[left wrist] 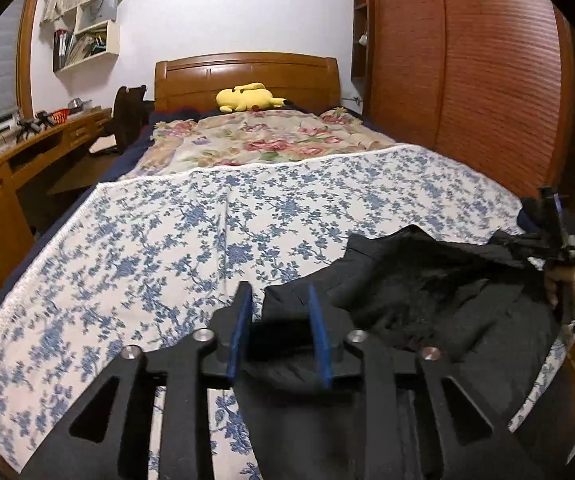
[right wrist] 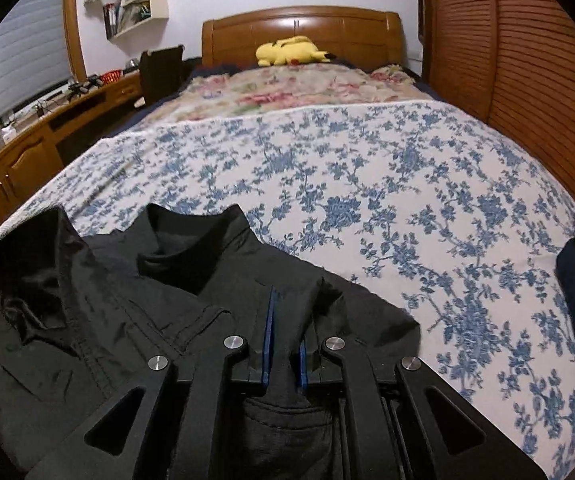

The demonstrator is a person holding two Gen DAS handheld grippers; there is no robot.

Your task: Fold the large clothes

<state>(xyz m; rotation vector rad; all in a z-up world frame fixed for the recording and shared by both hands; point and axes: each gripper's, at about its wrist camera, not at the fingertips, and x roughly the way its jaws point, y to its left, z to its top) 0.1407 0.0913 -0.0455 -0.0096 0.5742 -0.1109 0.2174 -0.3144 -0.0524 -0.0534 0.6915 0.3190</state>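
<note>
The lower part of the black jacket is cut off by the bottom edge of both views, and part of it is covered by the gripper bodies. Beside the jacket in the left wrist view, only a hand and a sleeve cuff are seen; the rest of the person is cut off at the right edge. The objects on the desk left of the jacket are too small to be identified, and the wall shelf contents cannot be made out.
</note>
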